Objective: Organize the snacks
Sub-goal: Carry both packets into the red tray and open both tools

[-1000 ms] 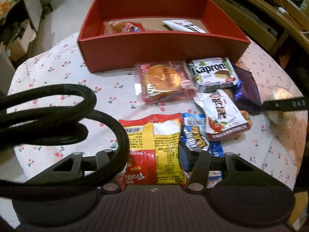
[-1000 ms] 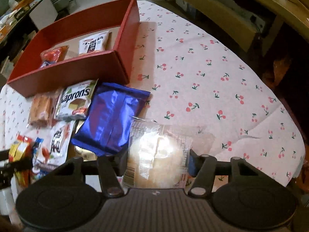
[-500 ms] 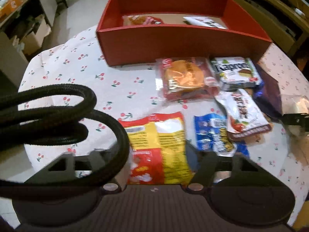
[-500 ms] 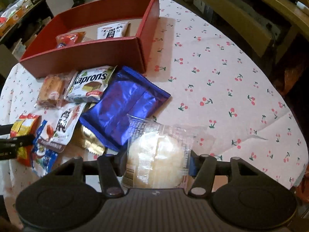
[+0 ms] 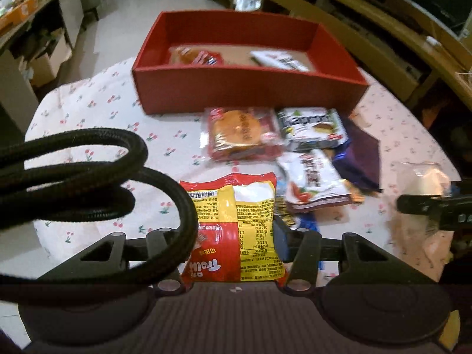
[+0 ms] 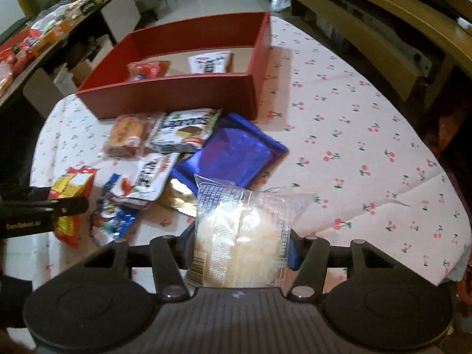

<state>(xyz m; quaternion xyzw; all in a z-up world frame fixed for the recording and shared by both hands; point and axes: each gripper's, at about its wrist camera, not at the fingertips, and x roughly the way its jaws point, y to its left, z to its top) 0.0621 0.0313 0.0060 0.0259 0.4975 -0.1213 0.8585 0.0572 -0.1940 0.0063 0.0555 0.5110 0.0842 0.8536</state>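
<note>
Snack (image 5: pixel 233 230), yellow-red wrapper, maybe crinkled.

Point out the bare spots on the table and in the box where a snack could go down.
The cloth right of the red box and the blue packet is bare. So is the cloth left of the bun packet. Inside the box, the floor between its two packets is free. The patch in front of the box is crowded with overlapping snacks.

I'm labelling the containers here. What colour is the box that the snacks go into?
Red, inside and out: the box shows best in the left wrist view.
</note>
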